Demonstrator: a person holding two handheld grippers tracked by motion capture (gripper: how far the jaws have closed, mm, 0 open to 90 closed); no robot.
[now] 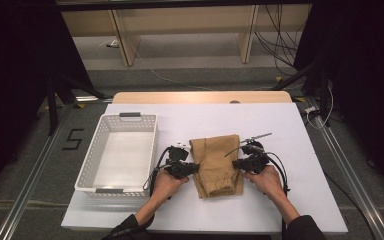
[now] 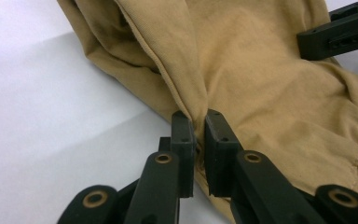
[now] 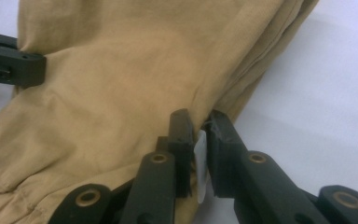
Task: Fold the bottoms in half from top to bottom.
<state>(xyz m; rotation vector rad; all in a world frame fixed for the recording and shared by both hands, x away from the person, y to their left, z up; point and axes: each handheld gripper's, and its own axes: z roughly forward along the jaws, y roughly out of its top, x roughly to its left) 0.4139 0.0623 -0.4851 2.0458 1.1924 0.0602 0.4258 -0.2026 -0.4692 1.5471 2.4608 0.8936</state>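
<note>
A folded tan garment point(image 1: 216, 165) lies on the white table cover point(image 1: 290, 130) in front of the person. My left gripper point(image 1: 194, 166) pinches the garment's left edge; in the left gripper view its pads point(image 2: 184, 140) clamp a fold of the tan cloth point(image 2: 261, 79). My right gripper point(image 1: 236, 163) holds the right edge. In the right gripper view its pads point(image 3: 182, 135) squeeze the tan cloth point(image 3: 121, 79) and a small white tag point(image 3: 201, 163). Each gripper view also shows the other gripper's black jaw at the far side of the cloth.
A white perforated basket point(image 1: 96, 150) stands on the table left of the garment, close to my left hand. Bare white cover stretches behind and to the right of the garment. Cables and wooden shelf legs point(image 1: 122, 45) lie on the floor beyond the table.
</note>
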